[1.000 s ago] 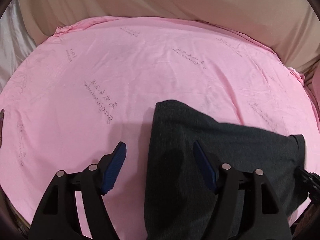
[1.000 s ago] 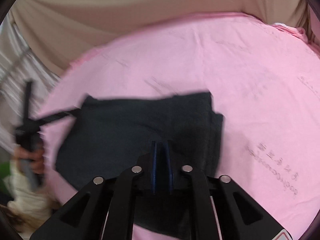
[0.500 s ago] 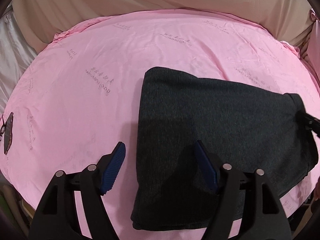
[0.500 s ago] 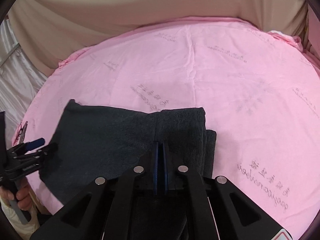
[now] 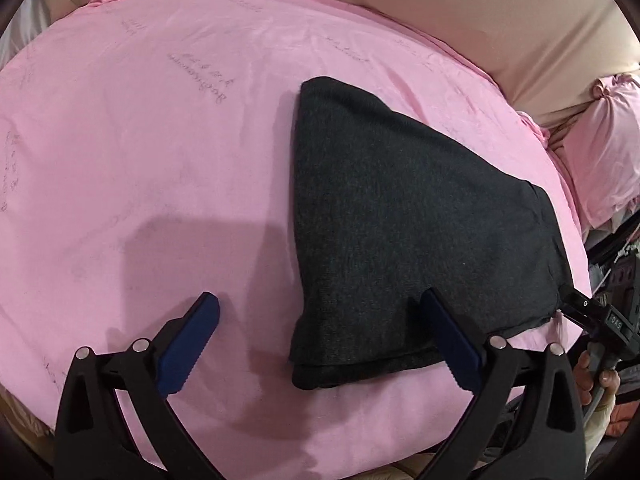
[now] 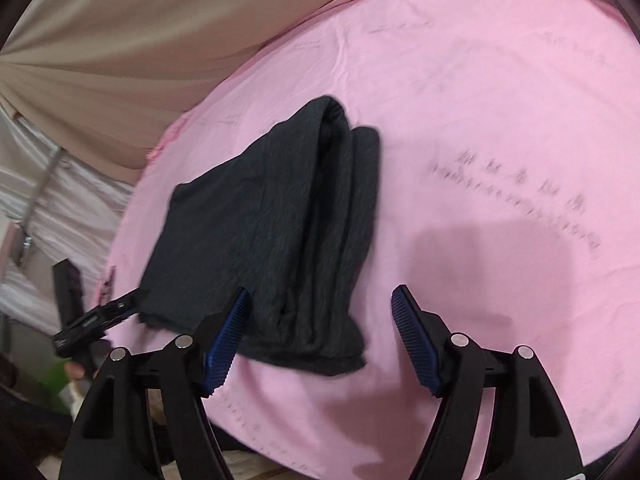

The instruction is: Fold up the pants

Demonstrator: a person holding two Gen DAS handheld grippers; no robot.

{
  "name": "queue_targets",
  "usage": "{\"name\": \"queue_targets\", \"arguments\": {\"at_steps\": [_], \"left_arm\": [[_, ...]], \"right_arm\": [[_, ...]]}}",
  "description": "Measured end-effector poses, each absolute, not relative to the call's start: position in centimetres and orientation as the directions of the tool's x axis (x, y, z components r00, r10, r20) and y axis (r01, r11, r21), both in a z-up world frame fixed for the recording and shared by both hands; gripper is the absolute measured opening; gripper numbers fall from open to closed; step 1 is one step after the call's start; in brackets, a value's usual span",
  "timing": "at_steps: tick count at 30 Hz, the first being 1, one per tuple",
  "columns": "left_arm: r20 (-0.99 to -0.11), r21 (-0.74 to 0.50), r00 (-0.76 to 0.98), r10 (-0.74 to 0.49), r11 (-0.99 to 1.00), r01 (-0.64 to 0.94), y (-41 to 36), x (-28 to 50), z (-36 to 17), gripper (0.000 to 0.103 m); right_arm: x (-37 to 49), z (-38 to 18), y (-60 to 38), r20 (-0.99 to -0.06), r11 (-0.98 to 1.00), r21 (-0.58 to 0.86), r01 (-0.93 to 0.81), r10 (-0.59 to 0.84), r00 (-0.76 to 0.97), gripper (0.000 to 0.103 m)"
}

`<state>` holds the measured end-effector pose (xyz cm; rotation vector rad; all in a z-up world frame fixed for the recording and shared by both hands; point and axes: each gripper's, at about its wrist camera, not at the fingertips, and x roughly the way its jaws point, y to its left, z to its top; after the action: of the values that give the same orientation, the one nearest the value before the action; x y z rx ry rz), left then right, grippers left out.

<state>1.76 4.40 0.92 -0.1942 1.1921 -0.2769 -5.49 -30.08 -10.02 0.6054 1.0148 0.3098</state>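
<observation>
I find the pants [image 5: 420, 240] folded into a compact stack on the pink sheet [image 5: 160, 160]; my left tool [image 5: 320, 340] and right tool [image 6: 320, 328] have just been opening, both spread, gripping nothing; folding looks essentially finished.

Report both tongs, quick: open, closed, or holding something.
Left tongs: open, jaws just widened, holding nothing; folded pants lie free between them.
Right tongs: open, jaws just opened, holding nothing; pants released.
</observation>
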Motion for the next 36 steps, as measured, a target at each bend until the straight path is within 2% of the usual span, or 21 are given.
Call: {"name": "queue_targets", "arguments": {"at_steps": [4, 5, 8, 9, 10, 12, 15, 17, 20, 22, 23, 25, 26, 28, 29, 30, 31, 32, 33, 35, 36], "left_arm": [[-0.846, -0.390, 0.311, -0.432, 0.901, 0.190, 2.7, 2.1, 0.7, 0.097], [-0.844, -0.389, 0.312, -0.436, 0.899, 0.203, 2.1, 2.4, 0.5, 0.095], [-0.859, -0.343, 0.325, -0.396, 0.916, 0.210, 0.8, 3.1, 0.5, 0.075], [-0.864, -0.343, 0.318, -0.390, 0.919, 0.196, 0.8, 3.3, 0.5, 0.055], [-0.868, -0.358, 0.299, -0.396, 0.917, 0.175, 1.2, 3.6, 0.5, 0.040], [-0.862, -0.399, 0.280, -0.422, 0.907, 0.137, 2.2, 3.7, 0.8, 0.026], [-0.865, -0.399, 0.268, -0.423, 0.906, 0.141, 3.3, 2.1, 2.5, 0.016], [-0.880, -0.376, 0.252, -0.402, 0.915, 0.147, 3.6, 1.1, 2.9, 0.016], [-0.895, -0.353, 0.244, -0.373, 0.928, 0.123, 4.1, 0.5, 1.9, 0.030], [-0.900, -0.348, 0.252, -0.355, 0.935, 0.071, 4.4, 1.2, 1.4, 0.052], [-0.894, -0.371, 0.252, -0.372, 0.927, 0.054, 4.5, 1.4, 1.1, 0.056], [-0.870, -0.423, 0.253, -0.424, 0.904, 0.061, 4.3, 1.9, 0.9, 0.076], [-0.867, -0.424, 0.257, -0.427, 0.903, 0.073, 3.9, 2.1, 0.8, 0.078], [-0.872, -0.387, 0.283, -0.400, 0.916, 0.102, 2.8, 2.5, 0.7, 0.077], [-0.869, -0.385, 0.290, -0.401, 0.916, 0.111, 2.4, 2.8, 0.7, 0.072], [-0.866, -0.393, 0.291, -0.407, 0.913, 0.109, 2.4, 3.0, 0.6, 0.048], [-0.861, -0.420, 0.273, -0.428, 0.903, 0.092, 2.5, 3.5, 0.2, 0.033], [-0.852, -0.454, 0.260, -0.454, 0.889, 0.065, 3.1, 3.6, 0.0, 0.030], [-0.838, -0.497, 0.235, -0.492, 0.867, 0.042, 3.5, 4.0, -0.2, 0.021], [-0.826, -0.528, 0.222, -0.518, 0.849, 0.017, 4.1, 3.9, -0.3, 0.019], [-0.827, -0.525, 0.222, -0.516, 0.851, 0.020, 3.9, 3.8, -0.2, 0.018]], "right_arm": [[-4.3, -10.5, -29.2, -0.649, 0.751, 0.661, -0.015, 0.581, 0.490, 0.078], [-3.9, -10.8, -29.0, -0.640, 0.741, 0.671, -0.024, 0.595, 0.486, 0.071], [-2.8, -11.0, -28.4, -0.654, 0.758, 0.651, -0.024, 0.577, 0.489, 0.050], [-2.8, -11.0, -28.3, -0.649, 0.751, 0.660, -0.018, 0.582, 0.489, 0.039], [-2.8, -11.0, -28.4, -0.641, 0.741, 0.671, -0.016, 0.591, 0.490, 0.037], [-3.4, -10.4, -28.4, -0.644, 0.750, 0.661, -0.025, 0.583, 0.496, 0.032], [-4.9, -9.1, -28.2, -0.646, 0.751, 0.659, -0.038, 0.592, 0.483, 0.032], [-5.7, -9.3, -28.4, -0.672, 0.765, 0.643, -0.030, 0.583, 0.456, 0.033], [-5.9, -10.7, -28.5, -0.673, 0.749, 0.663, -0.004, 0.598, 0.435, 0.044], [-5.7, -10.9, -28.5, -0.661, 0.733, 0.680, 0.006, 0.610, 0.437, 0.047], [-5.6, -10.9, -28.4, -0.662, 0.734, 0.679, 0.003, 0.611, 0.435, 0.050], [-5.6, -10.8, -27.8, -0.666, 0.746, 0.666, -0.018, 0.605, 0.437, 0.055], [-5.6, -10.7, -27.6, -0.665, 0.749, 0.662, -0.028, 0.604, 0.439, 0.059], [-5.8, -10.8, -27.7, -0.662, 0.752, 0.657, -0.040, 0.602, 0.446, 0.062], [-5.8, -10.8, -27.8, -0.656, 0.749, 0.661, -0.042, 0.604, 0.451, 0.063], [-5.7, -10.9, -27.8, -0.652, 0.747, 0.663, -0.043, 0.605, 0.457, 0.063], [-5.7, -10.9, -27.9, -0.646, 0.742, 0.669, -0.040, 0.607, 0.463, 0.063], [-5.5, -11.0, -27.9, -0.646, 0.742, 0.669, -0.034, 0.603, 0.468, 0.059], [-5.4, -11.0, -28.0, -0.653, 0.750, 0.661, -0.025, 0.591, 0.473, 0.048], [-5.3, -11.2, -28.1, -0.642, 0.734, 0.679, -0.017, 0.605, 0.471, 0.035], [-5.3, -11.0, -28.0, -0.642, 0.735, 0.678, -0.015, 0.602, 0.474, 0.034]]}}
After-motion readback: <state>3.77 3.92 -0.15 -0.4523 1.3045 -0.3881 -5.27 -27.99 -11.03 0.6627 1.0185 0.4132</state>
